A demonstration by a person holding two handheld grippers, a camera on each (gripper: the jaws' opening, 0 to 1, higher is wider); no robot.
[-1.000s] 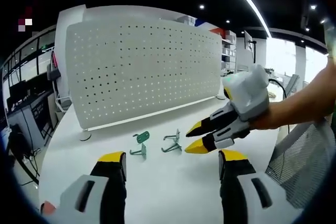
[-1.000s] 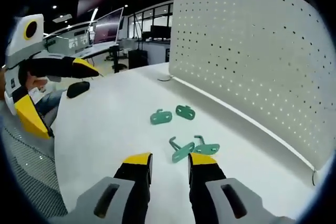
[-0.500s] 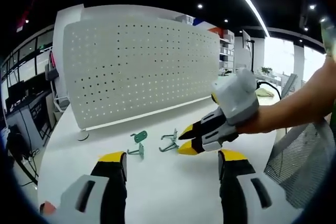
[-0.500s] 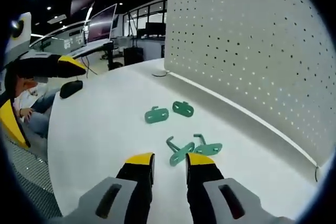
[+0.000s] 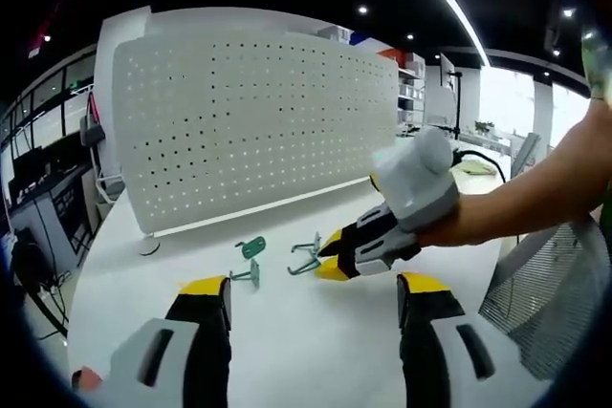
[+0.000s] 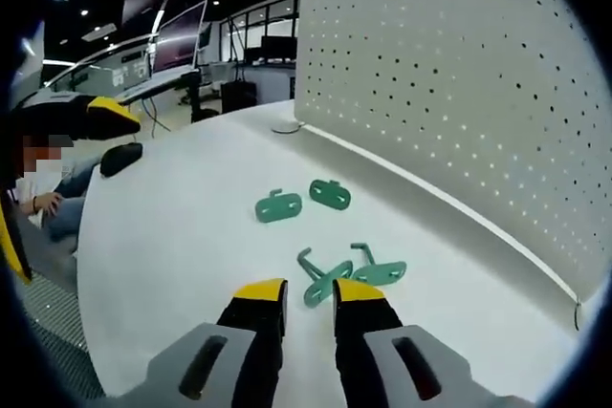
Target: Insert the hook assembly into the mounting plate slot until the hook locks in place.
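Two green hook assemblies (image 6: 352, 272) lie crossed on the white worktop (image 6: 172, 265), and the right tongs (image 6: 308, 295) have closed in over the last second until their yellow tips sit just short of the nearer one, jaws narrowly parted and pinching nothing. A grasp looks imminent (no insertion yet). Beyond lie two green mounting plates (image 6: 304, 201), side by side. The left tongs (image 5: 314, 295) hang spread wide and empty before the pegboard (image 5: 249, 121).

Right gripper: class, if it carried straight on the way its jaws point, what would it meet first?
Probably the nearer green hook, lying just past the right gripper tips on the white table; depth is uncertain.
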